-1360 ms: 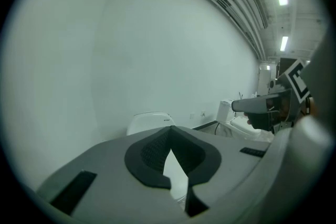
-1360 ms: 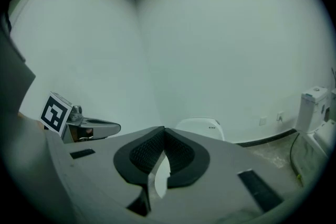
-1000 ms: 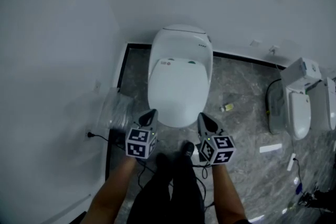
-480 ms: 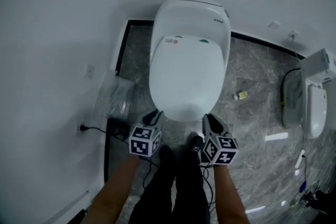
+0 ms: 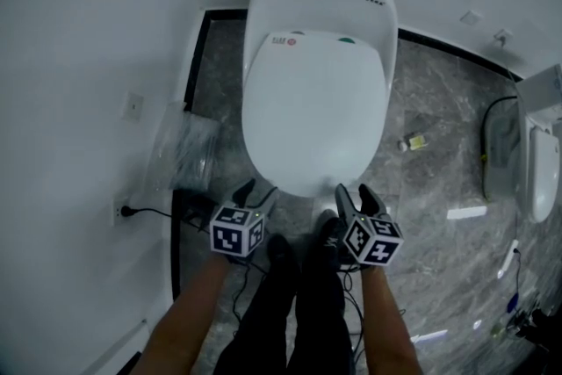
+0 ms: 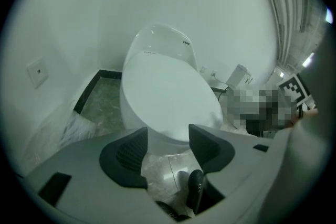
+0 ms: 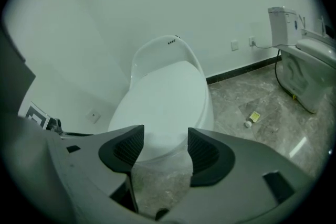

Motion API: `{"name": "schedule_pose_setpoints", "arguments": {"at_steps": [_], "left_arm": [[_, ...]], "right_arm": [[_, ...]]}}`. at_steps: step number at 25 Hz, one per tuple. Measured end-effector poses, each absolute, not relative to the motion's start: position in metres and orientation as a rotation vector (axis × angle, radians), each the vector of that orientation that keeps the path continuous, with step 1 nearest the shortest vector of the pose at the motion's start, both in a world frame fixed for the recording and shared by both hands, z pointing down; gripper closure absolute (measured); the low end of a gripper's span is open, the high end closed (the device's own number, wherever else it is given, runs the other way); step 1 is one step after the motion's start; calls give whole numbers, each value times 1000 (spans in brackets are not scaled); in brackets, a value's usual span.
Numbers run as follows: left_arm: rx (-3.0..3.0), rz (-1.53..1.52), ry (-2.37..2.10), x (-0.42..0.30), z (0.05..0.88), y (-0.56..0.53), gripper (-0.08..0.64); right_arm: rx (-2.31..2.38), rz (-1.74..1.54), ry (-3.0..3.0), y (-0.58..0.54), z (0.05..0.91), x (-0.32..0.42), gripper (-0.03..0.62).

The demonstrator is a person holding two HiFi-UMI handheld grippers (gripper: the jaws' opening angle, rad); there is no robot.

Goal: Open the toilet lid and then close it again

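Note:
A white toilet with its lid [image 5: 312, 110] down stands against the wall, its front rim towards me. My left gripper [image 5: 255, 191] hovers just short of the rim's front left and my right gripper [image 5: 356, 196] just short of its front right. Both point down at a slant. Their jaws have just been opening and now stand wide with nothing between them. In the left gripper view the lid [image 6: 163, 97] lies beyond the open left gripper [image 6: 168, 136]. The right gripper view likewise shows the lid [image 7: 168, 97] past the open right gripper [image 7: 165, 136]. Neither touches the toilet.
A crumpled plastic bag [image 5: 180, 154] lies left of the toilet, near a plugged wall socket [image 5: 123, 209]. A small bottle [image 5: 413, 141] lies on the marble floor to the right. A second toilet [image 5: 536, 162] stands at the far right. The person's legs [image 5: 299, 303] stand between the grippers.
Both grippers have sunk towards the toilet's front rim, and their jaws went from shut to wide open. The head camera has come closer to the toilet.

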State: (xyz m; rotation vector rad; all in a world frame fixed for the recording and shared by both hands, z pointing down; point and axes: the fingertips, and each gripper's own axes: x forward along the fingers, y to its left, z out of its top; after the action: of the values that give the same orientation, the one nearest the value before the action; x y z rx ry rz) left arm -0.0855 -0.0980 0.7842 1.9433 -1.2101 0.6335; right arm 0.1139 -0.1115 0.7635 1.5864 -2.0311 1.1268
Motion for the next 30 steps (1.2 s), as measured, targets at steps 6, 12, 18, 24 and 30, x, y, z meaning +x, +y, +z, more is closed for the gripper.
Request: {"name": "schedule_pose_setpoints", "arguments": {"at_steps": [6, 12, 18, 24, 30], "left_arm": [[1949, 645, -1167, -78, 797, -97, 313], [1950, 677, -1142, -76, 803, -89, 313], [1967, 705, -1116, -70, 803, -82, 314], [1999, 731, -1058, -53, 800, -77, 314], [2019, 742, -1016, -37, 801, -74, 324]], "right_arm": [[1596, 1256, -1990, -119, 793, 115, 306], [1606, 1332, -1977, -122, 801, 108, 307], [1666, 1402, -1914, -122, 798, 120, 396], [1681, 1441, -1875, -122, 790, 122, 423], [1693, 1486, -1881, -122, 777, 123, 442]]}}
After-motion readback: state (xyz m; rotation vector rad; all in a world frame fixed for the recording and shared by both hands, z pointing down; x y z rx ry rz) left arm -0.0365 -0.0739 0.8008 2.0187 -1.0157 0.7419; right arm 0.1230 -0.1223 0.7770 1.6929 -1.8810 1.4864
